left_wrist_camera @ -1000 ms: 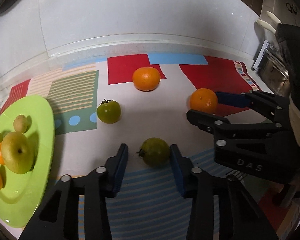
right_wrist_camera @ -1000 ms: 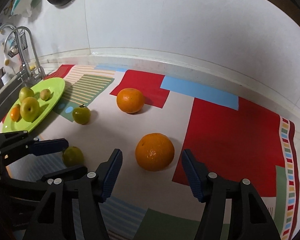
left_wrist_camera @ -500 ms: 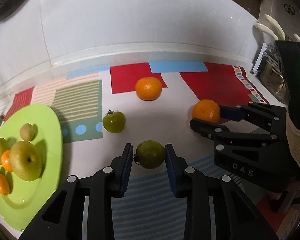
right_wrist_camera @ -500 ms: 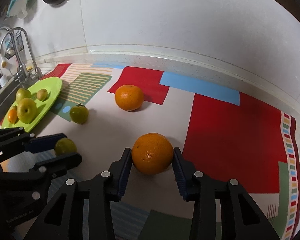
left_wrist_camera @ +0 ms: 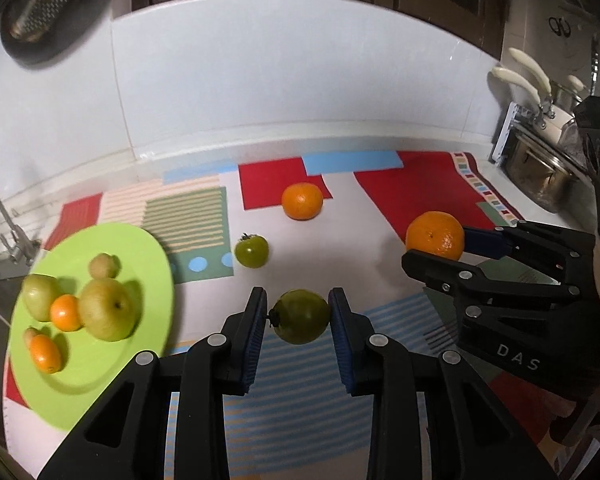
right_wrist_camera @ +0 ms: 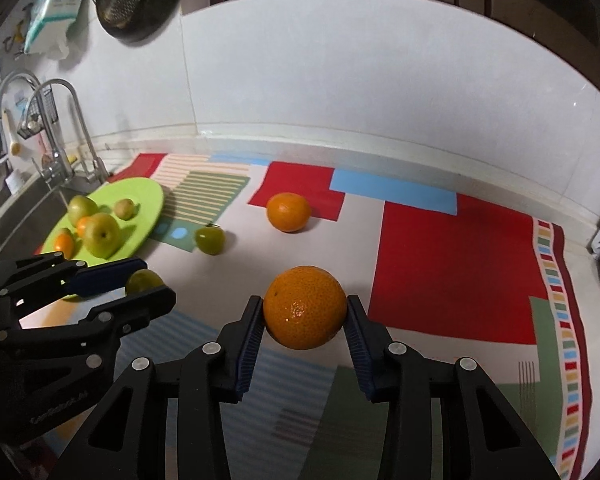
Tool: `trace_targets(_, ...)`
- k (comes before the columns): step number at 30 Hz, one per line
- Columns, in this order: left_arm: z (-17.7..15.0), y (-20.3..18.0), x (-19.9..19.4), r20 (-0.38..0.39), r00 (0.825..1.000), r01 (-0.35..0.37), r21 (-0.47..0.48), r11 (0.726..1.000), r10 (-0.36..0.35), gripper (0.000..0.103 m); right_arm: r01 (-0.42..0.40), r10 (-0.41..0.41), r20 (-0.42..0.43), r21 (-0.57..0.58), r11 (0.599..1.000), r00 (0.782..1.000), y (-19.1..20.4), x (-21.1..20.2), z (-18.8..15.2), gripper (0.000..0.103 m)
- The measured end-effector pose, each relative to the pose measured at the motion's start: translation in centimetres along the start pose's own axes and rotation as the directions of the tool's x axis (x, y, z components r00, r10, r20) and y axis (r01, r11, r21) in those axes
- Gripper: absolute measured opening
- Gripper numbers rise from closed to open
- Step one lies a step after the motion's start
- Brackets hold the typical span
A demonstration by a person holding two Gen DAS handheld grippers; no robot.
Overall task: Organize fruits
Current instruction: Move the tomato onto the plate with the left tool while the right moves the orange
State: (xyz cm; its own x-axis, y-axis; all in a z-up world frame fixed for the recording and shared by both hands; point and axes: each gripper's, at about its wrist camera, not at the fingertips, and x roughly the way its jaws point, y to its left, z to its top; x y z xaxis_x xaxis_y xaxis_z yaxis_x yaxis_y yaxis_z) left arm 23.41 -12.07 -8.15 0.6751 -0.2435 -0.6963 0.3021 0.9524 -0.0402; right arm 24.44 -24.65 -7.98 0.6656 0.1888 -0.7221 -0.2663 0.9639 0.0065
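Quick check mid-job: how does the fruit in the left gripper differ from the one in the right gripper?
The green fruit in the left gripper is dull green and smooth, with a dark stem end turned toward one of the fingers. The orange in the right gripper is bright orange with pitted, glossy skin. The orange fills a wider gap between its fingers, so it looks larger. Both are round and clamped on both sides.

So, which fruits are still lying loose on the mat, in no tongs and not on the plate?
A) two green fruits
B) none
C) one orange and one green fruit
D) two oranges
C: one orange and one green fruit lie on the mat, apart from the plate and from both tongs.
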Motion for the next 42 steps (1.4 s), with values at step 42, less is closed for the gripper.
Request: trace_targets(42, -5.1, 13.4, -12.6, 0.113, 0.985, -0.123, -0.055, 0.991, 0.129, 0.031, -0.086, 0.087, 0.126, -0.010, 0.996, 0.988, 17.2, -6.4, 0.2, 0.041)
